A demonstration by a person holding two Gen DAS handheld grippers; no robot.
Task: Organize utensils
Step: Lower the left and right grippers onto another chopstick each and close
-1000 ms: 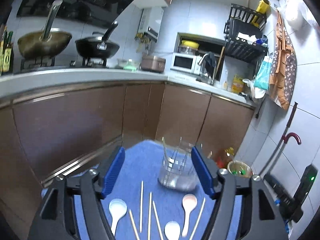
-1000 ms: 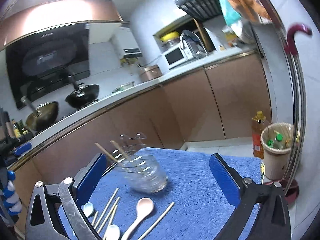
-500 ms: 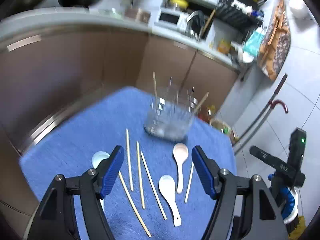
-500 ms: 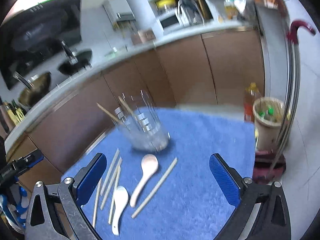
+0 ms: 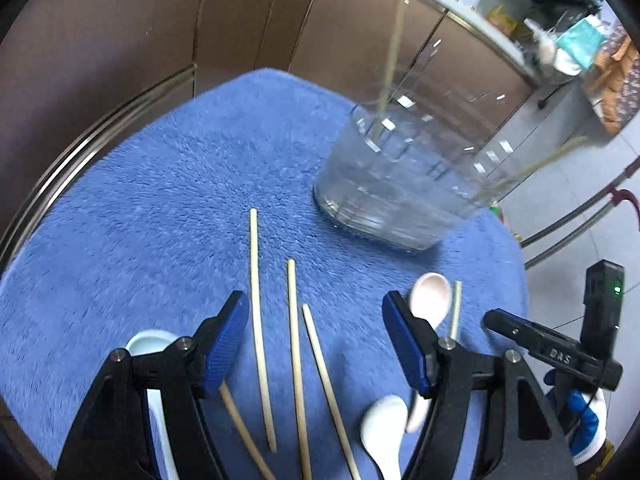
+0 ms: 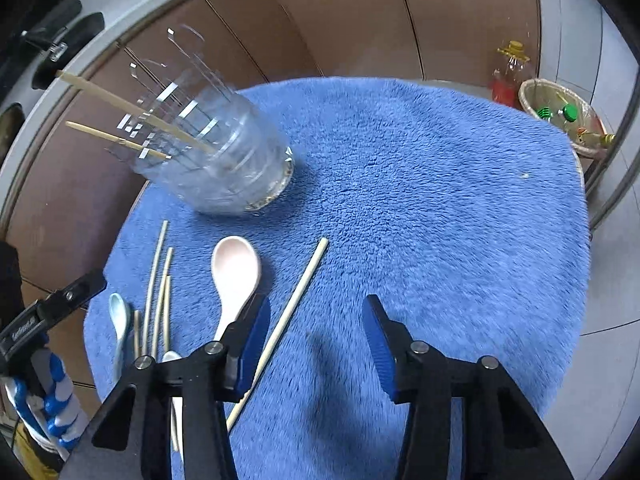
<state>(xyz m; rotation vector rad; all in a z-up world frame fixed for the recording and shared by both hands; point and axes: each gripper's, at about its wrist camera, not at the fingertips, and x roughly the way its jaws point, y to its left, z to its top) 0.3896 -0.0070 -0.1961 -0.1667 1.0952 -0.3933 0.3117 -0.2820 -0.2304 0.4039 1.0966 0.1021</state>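
A clear glass holder (image 5: 396,176) stands on the blue mat (image 5: 160,200) with two chopsticks (image 6: 132,112) leaning in it; it also shows in the right wrist view (image 6: 224,160). Several loose chopsticks (image 5: 294,344) lie on the mat between the fingers of my open, empty left gripper (image 5: 316,348). A pink spoon (image 5: 428,296), a white spoon (image 5: 384,424) and a pale blue spoon (image 5: 148,344) lie beside them. My right gripper (image 6: 316,344) is open and empty, low over the mat; one chopstick (image 6: 296,300) and the pink spoon (image 6: 234,272) lie by its left finger.
Brown kitchen cabinets (image 5: 240,20) stand behind the mat. A waste basket (image 6: 560,116) and an oil bottle (image 6: 508,76) sit on the floor to the right. The other gripper's body shows at each view's edge (image 5: 560,352).
Both grippers have tilted down and dropped toward the mat. The left one has come in over the loose chopsticks, the right one over the mat beside the single chopstick. Both stay open.
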